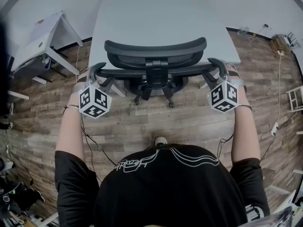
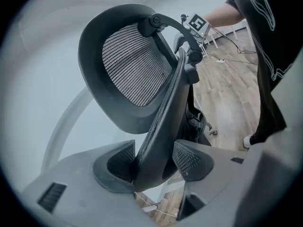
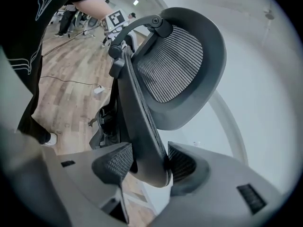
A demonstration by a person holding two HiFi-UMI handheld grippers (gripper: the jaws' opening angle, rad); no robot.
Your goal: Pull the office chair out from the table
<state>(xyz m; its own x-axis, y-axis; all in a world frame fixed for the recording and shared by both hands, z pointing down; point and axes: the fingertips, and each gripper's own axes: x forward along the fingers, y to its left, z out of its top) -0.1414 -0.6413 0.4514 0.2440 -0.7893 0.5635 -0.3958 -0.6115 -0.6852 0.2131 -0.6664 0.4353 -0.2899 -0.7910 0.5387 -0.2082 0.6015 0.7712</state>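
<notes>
1. L gripper (image 2: pixel 154 163): jaws set wide, clamped on the left side edge of the office chair (image 1: pixel 156 63) backrest (image 2: pixel 163 112); both pads touch it.
2. R gripper (image 3: pixel 147 163): same grip on the backrest's right edge, a pad pressed on each side.
3. Chair sits between the two grippers, straight ahead; headrest (image 2: pixel 132 65) is just past the jaws.
4. Table (image 1: pixel 156 13) lies beyond the chair, with the backrest at its near edge.
</notes>
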